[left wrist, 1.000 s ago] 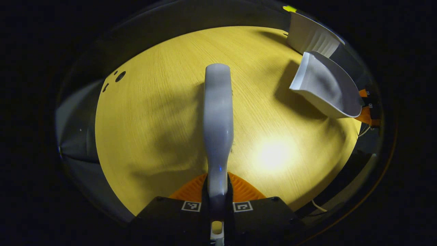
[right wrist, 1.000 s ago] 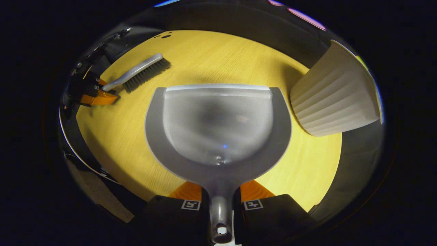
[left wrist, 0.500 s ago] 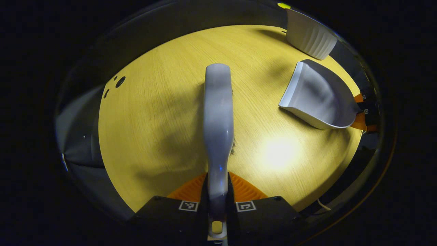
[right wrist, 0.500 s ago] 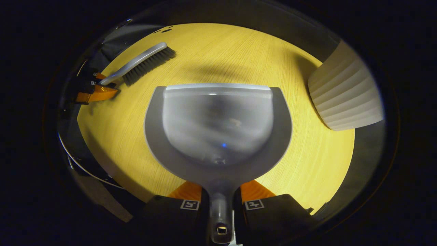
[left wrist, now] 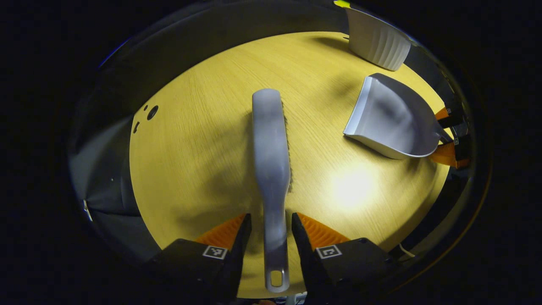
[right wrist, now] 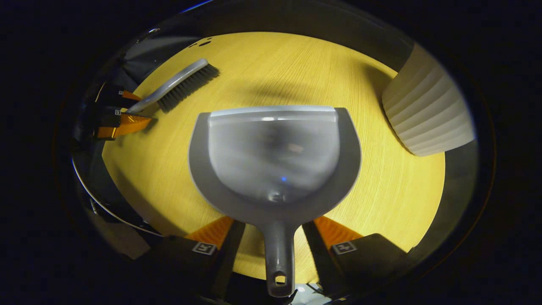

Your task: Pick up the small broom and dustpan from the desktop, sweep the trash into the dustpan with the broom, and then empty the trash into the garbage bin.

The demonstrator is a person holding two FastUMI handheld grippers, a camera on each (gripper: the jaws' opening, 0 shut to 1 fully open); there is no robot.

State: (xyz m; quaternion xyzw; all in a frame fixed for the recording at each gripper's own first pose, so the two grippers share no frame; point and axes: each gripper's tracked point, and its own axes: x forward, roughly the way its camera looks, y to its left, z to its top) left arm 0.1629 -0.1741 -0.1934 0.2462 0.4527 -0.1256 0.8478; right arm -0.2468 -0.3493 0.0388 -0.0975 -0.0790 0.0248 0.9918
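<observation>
The small grey broom (left wrist: 271, 161) lies on the yellow wooden desktop (left wrist: 194, 144), bristles down. Its handle runs between the spread fingers of my left gripper (left wrist: 271, 237), which is open and does not touch it. The grey dustpan (right wrist: 275, 161) rests flat on the desktop (right wrist: 394, 195), its handle lying in the gap of my open right gripper (right wrist: 273, 241). In the left gripper view the dustpan (left wrist: 394, 123) sits at the right with the right gripper (left wrist: 451, 137) behind it. The right gripper view has the broom (right wrist: 180, 87) and left gripper (right wrist: 120, 116) at the upper left.
A white ribbed garbage bin (right wrist: 427, 114) stands at the desktop's right edge, just beyond the dustpan; in the left gripper view the bin (left wrist: 377, 40) is at the top right. Small dark holes (left wrist: 149, 113) mark the desktop's far left.
Both grippers have opened: the left let go of the broom handle and the right let go of the dustpan handle. Both tools now lie on the desktop and the grippers have drawn back slightly.
</observation>
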